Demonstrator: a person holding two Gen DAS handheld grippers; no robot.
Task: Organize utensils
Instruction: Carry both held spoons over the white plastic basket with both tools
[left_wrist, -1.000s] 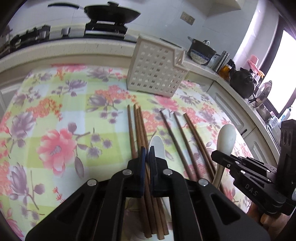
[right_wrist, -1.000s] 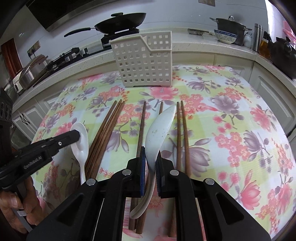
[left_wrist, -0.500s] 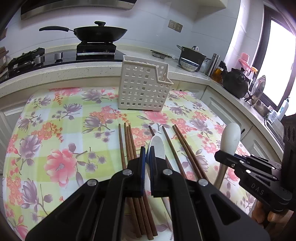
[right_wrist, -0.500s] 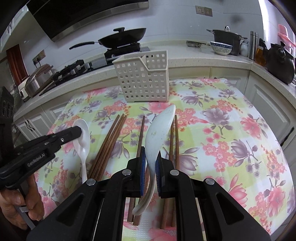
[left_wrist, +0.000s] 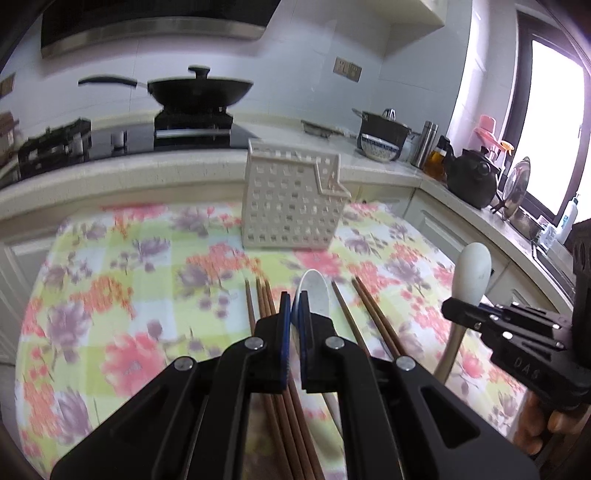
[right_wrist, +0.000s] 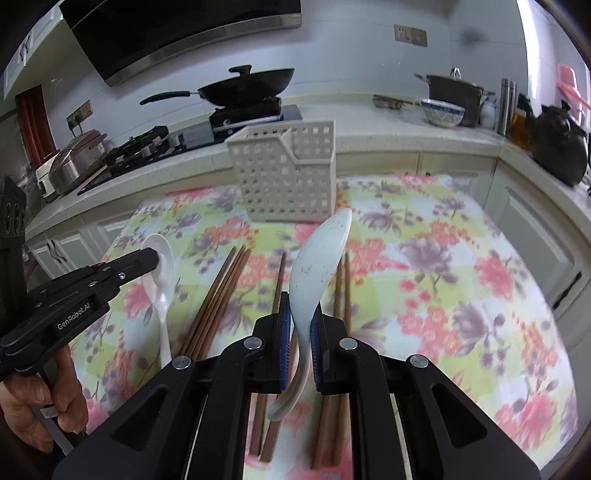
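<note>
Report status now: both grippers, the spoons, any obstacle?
Left gripper shut on white spoon. Right gripper shut on speckled spoon. Chopsticks on the cloth. Holder path clear.

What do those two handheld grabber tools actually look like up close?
Both are matte black plastic with silver rivets and blue pads lining the jaws. The left gripper carries white "GenRobot.AI" lettering; the right gripper has embossed letters on its side. A bare hand grips a handle; no sleeve or cable shows.

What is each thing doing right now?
left gripper: shut on white spoon, lifted.
right gripper: shut on pale blue spoon, lifted.
chopsticks: lying flat on the floral cloth.
utensil basket: upright; I see nothing sticking out.
wok: on stove, lid on.
</note>
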